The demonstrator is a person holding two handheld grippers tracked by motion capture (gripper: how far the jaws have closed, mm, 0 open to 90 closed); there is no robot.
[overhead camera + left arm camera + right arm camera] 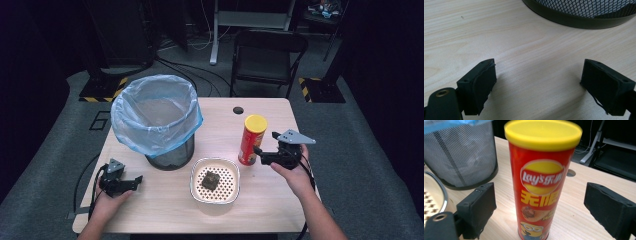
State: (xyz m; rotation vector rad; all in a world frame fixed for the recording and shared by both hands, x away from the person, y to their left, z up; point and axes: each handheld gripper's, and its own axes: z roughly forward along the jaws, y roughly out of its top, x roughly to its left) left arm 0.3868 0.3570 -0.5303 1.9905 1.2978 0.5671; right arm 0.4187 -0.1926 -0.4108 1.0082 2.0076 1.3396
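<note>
A red crisps can [251, 140] with a yellow lid stands upright on the table, right of centre. My right gripper [260, 155] is open just to its right, and in the right gripper view the can [541, 185] stands between the two spread jaws without touching them. My left gripper [136, 181] rests open near the table's front left, aimed at the base of the mesh bin [584, 15], with bare wood between its jaws. A white perforated bowl [231, 176] at front centre holds a dark lump [211, 180].
The black mesh waste bin [167, 150] with a blue plastic liner [155, 112] stands at the left centre of the wooden table [270, 210]. A round cable hole [238, 110] sits near the far edge. A folding chair [267, 55] stands beyond the table.
</note>
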